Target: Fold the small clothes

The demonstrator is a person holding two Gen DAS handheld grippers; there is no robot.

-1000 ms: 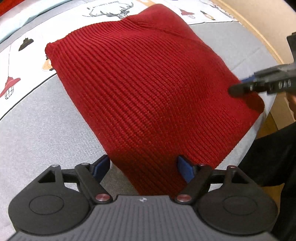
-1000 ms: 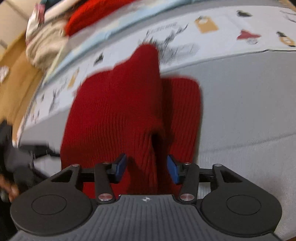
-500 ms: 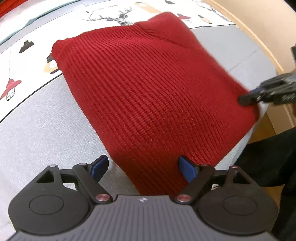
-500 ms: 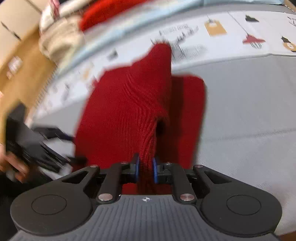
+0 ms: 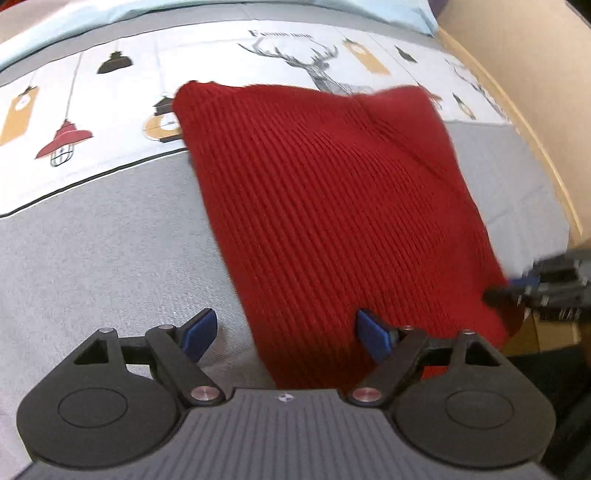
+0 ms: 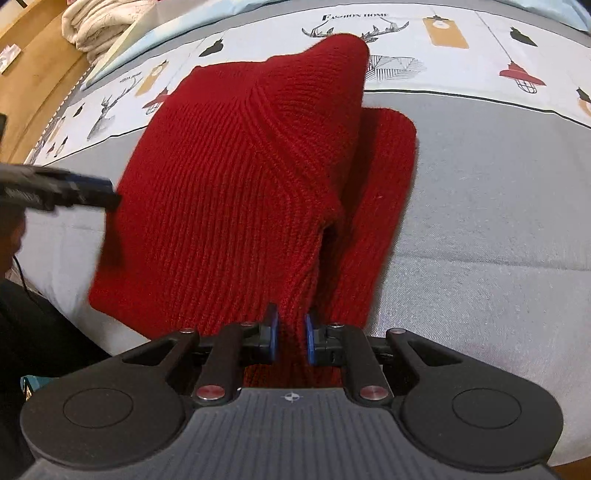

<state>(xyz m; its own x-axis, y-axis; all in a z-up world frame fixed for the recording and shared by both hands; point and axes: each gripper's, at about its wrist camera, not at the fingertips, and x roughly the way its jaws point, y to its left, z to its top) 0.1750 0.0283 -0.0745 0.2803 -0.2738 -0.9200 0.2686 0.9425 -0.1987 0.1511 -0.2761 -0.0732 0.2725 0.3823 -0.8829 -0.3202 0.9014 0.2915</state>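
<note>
A red ribbed knit garment (image 5: 332, 221) lies on the grey bedspread (image 5: 92, 258), partly folded, with one layer raised over another (image 6: 376, 177). My right gripper (image 6: 290, 325) is shut on a raised fold of the knit at the garment's near edge, blue pads pressing it from both sides. It also shows blurred at the garment's right corner (image 5: 517, 291). My left gripper (image 5: 285, 325) stands wide open above the garment's near left edge. The knit lies below the gap, and neither pad touches it. In the right wrist view the left gripper (image 6: 107, 192) reaches the garment's left side.
The bedspread has a white band printed with lamps and a deer (image 5: 317, 62). A wooden floor (image 5: 535, 110) runs past the bed's right edge. A pile of pale bedding (image 6: 96, 29) sits at the far left. A person's dark clothing (image 5: 546, 376) is by the near corner.
The right gripper's jaws closed onto the raised fold of the red knit. The left gripper drew back and rolled, staying open.
</note>
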